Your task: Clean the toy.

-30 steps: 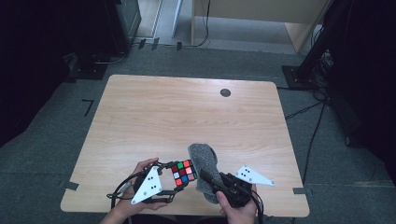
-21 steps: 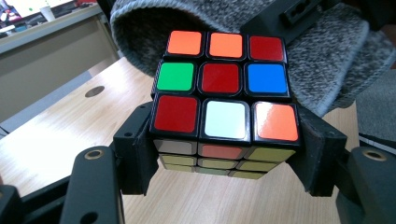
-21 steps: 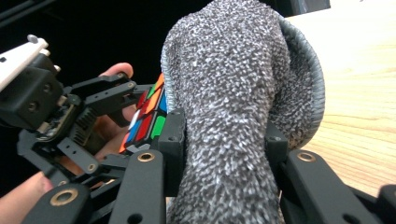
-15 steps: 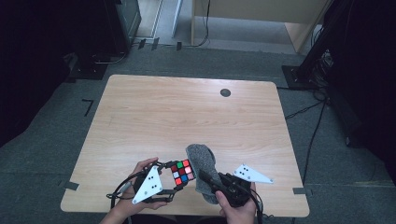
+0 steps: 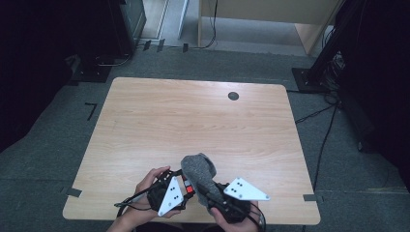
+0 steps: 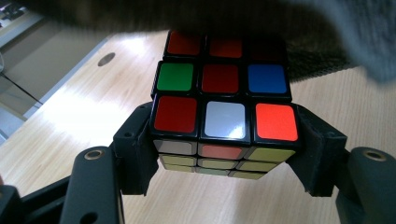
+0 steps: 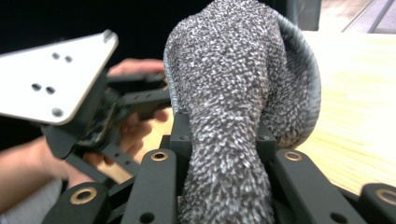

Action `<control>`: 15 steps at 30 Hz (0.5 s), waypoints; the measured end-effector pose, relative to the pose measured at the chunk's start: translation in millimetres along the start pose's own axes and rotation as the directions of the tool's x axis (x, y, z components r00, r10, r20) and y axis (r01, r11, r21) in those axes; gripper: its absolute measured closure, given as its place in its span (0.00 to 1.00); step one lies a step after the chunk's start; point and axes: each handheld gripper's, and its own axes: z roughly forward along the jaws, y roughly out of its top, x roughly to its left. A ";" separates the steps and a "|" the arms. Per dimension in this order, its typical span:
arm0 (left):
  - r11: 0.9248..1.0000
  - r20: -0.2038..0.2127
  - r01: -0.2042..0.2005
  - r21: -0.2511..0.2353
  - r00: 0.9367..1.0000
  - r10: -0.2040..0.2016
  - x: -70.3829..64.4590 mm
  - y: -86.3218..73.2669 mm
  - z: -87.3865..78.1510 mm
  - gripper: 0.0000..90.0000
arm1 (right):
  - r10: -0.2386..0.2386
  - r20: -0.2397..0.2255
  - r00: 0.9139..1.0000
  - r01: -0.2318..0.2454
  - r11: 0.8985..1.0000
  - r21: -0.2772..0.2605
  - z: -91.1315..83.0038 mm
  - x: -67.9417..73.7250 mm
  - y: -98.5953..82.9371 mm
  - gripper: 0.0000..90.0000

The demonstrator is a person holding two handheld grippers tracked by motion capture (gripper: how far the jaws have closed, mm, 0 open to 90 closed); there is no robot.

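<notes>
My left gripper (image 6: 224,140) is shut on a Rubik's cube (image 6: 223,100), its jaws pressed against the cube's two sides; red, green, blue, white and orange stickers face the camera. In the high view the cube (image 5: 188,188) is mostly hidden under a grey fuzzy slipper (image 5: 199,173) near the table's front edge. My right gripper (image 7: 223,140) is shut on that slipper (image 7: 233,93), which stands up between its jaws with its opening turned toward the left gripper (image 7: 116,102). The slipper (image 6: 336,42) hangs over the cube in the left gripper view.
The wooden table (image 5: 193,121) stretches away bare beyond the hands. A small dark round grommet (image 5: 233,95) sits near its far edge. Dark equipment and cables stand on the grey floor around the table.
The slipper has swung left over the cube, covering most of it. Both grippers stay close together at the front edge.
</notes>
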 end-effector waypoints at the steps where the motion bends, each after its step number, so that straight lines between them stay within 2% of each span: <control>1: 1.000 -0.006 -0.010 0.015 1.000 0.010 -3.8 2.4 1.8 0.38 | -0.018 0.007 1.000 0.018 1.000 0.024 3.6 3.3 -1.1 0.76; 3: 0.999 -0.011 -0.012 0.037 1.000 0.012 -6.0 3.6 4.2 0.38 | -0.048 0.023 0.999 0.047 0.997 0.064 10.0 5.7 -3.7 0.66; 6: 0.998 0.001 0.025 0.055 1.000 -0.025 -3.2 2.7 6.4 0.38 | -0.069 0.016 0.997 0.068 0.996 0.063 12.8 6.1 -4.0 0.45; 7: 0.998 0.001 0.025 0.055 1.000 -0.025 -3.2 2.7 6.4 0.38 | -0.069 0.016 0.997 0.068 0.996 0.063 12.8 6.1 -4.0 0.45; 8: 0.996 0.015 0.068 0.061 0.998 -0.069 2.1 1.2 6.4 0.37 | -0.075 0.025 0.997 0.073 0.996 0.056 11.5 5.6 -1.8 0.41; 10: 0.992 0.019 0.107 0.061 0.994 -0.109 6.5 -0.7 6.5 0.38 | -0.072 0.019 0.997 0.072 0.996 0.047 8.9 4.8 0.5 0.42; 12: 0.991 0.019 0.115 0.063 0.993 -0.116 7.8 -1.3 6.3 0.38 | -0.066 0.020 0.998 0.065 0.997 0.040 7.6 4.9 1.1 0.45; 15: 0.990 0.028 0.127 0.053 0.991 -0.128 8.6 -1.3 5.6 0.38 | -0.056 0.035 0.998 0.055 0.998 0.018 3.7 4.9 1.3 0.68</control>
